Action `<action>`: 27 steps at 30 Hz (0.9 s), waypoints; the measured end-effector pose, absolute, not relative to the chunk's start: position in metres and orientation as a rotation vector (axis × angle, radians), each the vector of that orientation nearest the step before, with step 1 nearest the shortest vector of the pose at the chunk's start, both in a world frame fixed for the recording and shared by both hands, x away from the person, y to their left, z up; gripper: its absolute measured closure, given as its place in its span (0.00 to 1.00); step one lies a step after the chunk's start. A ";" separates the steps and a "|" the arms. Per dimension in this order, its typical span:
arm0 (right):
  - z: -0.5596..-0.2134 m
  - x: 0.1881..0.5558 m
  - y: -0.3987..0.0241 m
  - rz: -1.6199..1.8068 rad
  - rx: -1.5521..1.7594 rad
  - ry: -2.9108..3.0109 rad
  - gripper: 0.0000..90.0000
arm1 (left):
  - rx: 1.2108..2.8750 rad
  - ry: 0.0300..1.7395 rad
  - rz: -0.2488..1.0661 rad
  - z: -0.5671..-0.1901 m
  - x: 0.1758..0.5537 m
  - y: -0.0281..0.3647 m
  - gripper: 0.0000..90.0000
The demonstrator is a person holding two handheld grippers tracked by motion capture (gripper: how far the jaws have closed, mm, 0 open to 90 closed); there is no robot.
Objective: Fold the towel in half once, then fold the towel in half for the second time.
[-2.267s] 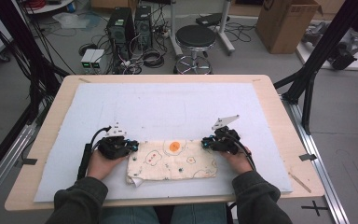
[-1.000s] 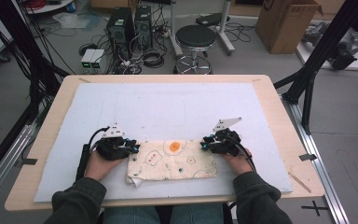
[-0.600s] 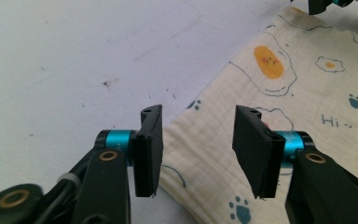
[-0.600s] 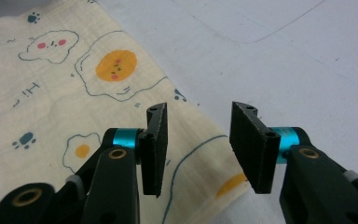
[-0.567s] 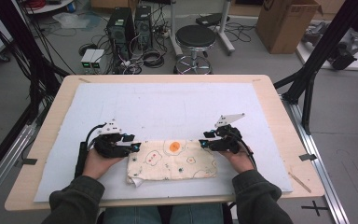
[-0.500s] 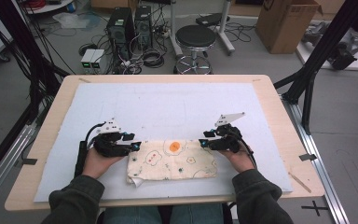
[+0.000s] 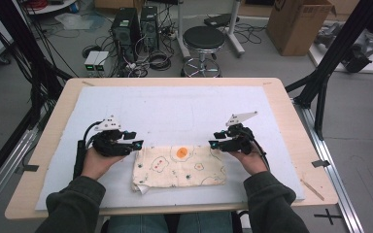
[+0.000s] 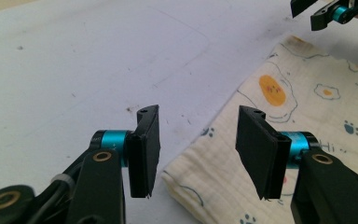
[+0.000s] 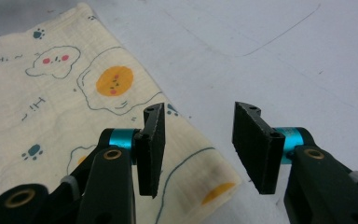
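Change: both grippers, clamped on the cloth's far corners a second ago, have just been opening their jaws; the left gripper (image 7: 135, 144) has lifted slightly off the cloth (image 7: 179, 166).
Left jaws: about half open, holding nothing; the cloth's near-left corner lies below and between them, untouched.
Right jaws: the right gripper (image 7: 213, 143) stands about half open over the cloth's far-right corner, pads clear of the fabric.
Cloth: folded into a flat rectangle, cream crinkled muslin printed with fried eggs and paw prints, lying at the near middle of the tabletop (image 7: 184, 109), between the two grippers.
Tabletop: pale wooden edge, covered by a white, faintly scuffed sheet.
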State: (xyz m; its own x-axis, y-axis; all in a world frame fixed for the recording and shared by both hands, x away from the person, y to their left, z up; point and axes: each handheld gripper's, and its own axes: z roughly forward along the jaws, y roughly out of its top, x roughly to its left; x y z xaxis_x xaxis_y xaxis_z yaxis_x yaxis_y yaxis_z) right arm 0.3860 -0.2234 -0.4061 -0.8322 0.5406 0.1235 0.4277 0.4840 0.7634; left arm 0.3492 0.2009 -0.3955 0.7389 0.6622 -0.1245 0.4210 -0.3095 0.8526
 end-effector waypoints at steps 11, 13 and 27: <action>-0.414 0.401 -0.227 1.214 0.912 2.609 0.60 | 1.979 0.885 0.293 -0.409 0.364 0.199 0.55; -0.417 0.403 -0.227 1.208 0.919 2.616 0.60 | 1.982 0.895 0.285 -0.411 0.366 0.200 0.56; -0.425 0.406 -0.228 1.157 0.956 2.675 0.64 | 2.069 0.927 0.221 -0.431 0.374 0.199 0.62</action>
